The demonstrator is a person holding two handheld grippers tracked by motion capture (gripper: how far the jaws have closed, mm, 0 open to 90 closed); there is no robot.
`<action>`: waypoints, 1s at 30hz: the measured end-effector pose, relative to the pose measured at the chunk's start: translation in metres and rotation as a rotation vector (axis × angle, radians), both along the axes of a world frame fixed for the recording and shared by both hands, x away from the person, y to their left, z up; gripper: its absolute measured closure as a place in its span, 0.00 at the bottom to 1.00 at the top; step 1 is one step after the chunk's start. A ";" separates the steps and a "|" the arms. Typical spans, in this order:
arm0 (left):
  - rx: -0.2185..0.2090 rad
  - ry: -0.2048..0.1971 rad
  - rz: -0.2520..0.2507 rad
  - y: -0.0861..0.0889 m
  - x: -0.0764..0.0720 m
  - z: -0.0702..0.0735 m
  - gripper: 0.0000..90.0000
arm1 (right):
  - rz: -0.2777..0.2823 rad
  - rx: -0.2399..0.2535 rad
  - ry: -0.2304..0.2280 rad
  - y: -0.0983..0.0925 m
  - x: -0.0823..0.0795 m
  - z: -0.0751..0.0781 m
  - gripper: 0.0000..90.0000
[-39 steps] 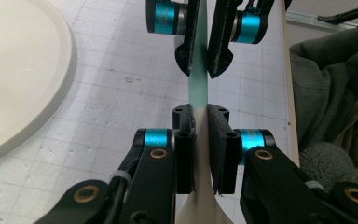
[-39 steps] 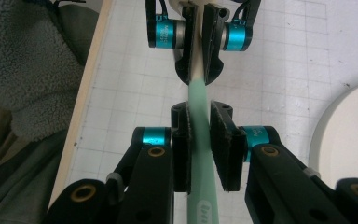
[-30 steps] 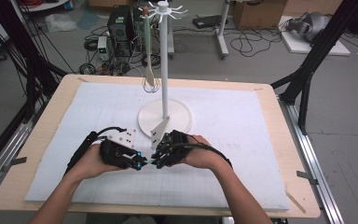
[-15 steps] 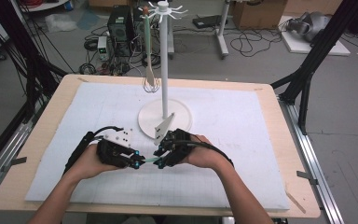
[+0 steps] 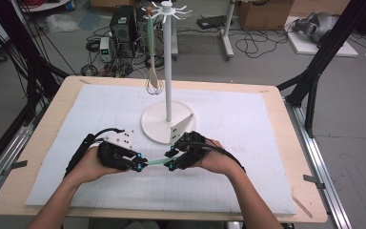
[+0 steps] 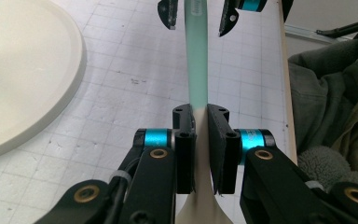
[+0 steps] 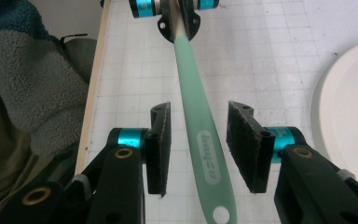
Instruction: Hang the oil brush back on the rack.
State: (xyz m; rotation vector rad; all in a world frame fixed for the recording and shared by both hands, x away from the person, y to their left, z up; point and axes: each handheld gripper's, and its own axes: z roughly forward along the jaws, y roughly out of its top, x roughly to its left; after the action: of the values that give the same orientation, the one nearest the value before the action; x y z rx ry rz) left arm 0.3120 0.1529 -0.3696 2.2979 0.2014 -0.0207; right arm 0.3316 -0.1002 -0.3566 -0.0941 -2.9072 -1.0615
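Both of the person's hands are low over the white gridded mat (image 5: 248,143), just in front of the round base of the white utensil stand (image 5: 167,125), and a mint-green utensil handle (image 5: 156,162) is stretched level between the two grippers. The left gripper (image 5: 140,165) is clamped on it: in the left gripper view its two black pads (image 6: 185,149) press flat on either side of the utensil where the green handle (image 6: 196,60) runs into a cream-coloured neck, and that neck widens out below the jaws towards the camera. The right gripper (image 5: 170,160) has just been opening its jaws, and the handle's far end lies between them without being pinched. In the right gripper view the green handle (image 7: 200,140) runs up the middle of the gap, clear daylight on both sides between it and the pads (image 7: 245,144), its hanging hole close to the camera and some raised lettering along it. So the utensil hangs from the left grip alone, just above the mat, with the right gripper's jaws merely standing astride its tail end. Behind the hands, a whisk with a green handle (image 5: 151,52) hangs from one of the hooks at the top of the stand, well clear of both grippers.
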 end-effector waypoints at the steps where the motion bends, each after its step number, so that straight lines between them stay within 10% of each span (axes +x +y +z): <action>1: 0.002 0.001 0.001 0.000 0.000 0.000 0.90 | -0.004 -0.004 0.004 -0.001 0.000 -0.001 0.65; 30: -0.014 -0.007 -0.028 -0.001 -0.002 0.003 0.90 | 0.015 0.065 0.083 -0.007 0.003 -0.003 0.79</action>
State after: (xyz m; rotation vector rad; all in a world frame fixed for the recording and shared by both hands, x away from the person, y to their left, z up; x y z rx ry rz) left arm 0.3095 0.1519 -0.3668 2.2864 0.1647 -0.0291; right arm 0.3348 -0.1077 -0.3599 -0.1109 -2.7925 -1.1204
